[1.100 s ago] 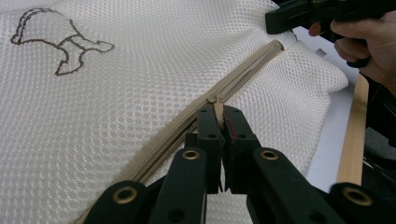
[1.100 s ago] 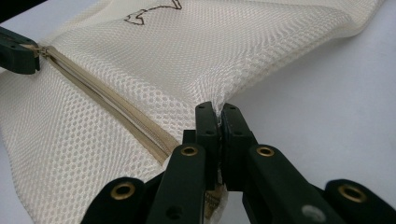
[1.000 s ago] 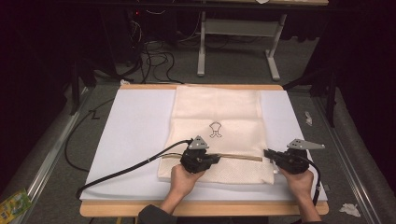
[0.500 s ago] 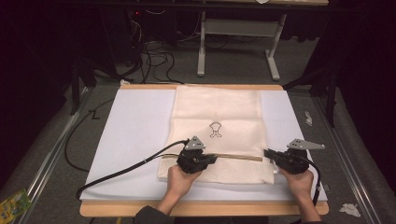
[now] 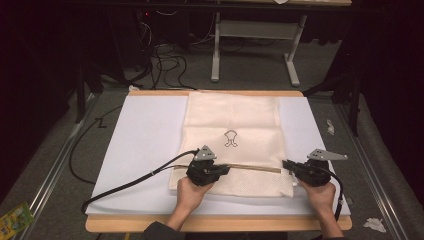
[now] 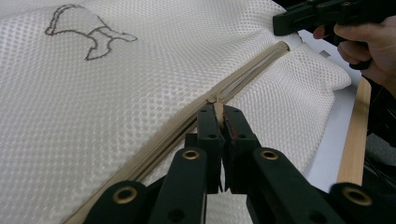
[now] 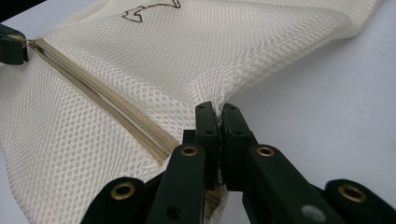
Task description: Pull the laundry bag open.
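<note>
Left gripper [image 6: 218, 113] jaws pinch the zipper pull [image 6: 217, 108] on the mesh bag [image 6: 93, 116].

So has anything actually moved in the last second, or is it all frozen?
Barely anything. The left hand-held gripper has crept slightly rightward along the zipper, still clamped on its pull tab. The right hand-held gripper keeps pinching the mesh bag at its edge, and the bag lies as before.
</note>
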`<state>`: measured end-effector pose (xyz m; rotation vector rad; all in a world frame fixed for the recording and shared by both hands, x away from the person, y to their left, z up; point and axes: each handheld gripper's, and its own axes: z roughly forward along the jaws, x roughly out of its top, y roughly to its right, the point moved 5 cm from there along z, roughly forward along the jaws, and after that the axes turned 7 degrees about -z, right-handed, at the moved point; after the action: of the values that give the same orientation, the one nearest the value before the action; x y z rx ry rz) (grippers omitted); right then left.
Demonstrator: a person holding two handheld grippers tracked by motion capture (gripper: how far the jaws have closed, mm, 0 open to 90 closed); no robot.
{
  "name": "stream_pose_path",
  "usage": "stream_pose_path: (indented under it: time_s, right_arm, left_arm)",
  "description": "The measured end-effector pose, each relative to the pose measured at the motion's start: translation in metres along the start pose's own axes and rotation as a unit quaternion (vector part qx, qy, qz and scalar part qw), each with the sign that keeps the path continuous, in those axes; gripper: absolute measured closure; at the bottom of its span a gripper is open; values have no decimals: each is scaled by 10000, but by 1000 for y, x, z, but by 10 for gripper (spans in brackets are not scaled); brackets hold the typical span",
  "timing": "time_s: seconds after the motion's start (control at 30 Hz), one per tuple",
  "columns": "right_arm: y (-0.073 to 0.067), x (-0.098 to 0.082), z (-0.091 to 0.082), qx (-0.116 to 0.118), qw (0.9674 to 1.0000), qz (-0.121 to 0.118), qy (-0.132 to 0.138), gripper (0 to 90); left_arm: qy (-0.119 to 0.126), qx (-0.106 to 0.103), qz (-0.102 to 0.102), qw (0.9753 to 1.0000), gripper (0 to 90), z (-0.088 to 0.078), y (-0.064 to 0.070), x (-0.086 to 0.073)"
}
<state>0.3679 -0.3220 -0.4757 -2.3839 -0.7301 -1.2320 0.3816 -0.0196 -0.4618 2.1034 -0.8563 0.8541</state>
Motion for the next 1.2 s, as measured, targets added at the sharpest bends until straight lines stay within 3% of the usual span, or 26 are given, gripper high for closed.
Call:
stream_pose_path:
  time_s: [1.2]
  right_arm:
    - [1, -3, 1, 15, 10000, 33, -1, 885]
  left_arm:
    - [287, 138, -133, 9994, 871, -31, -15, 2]
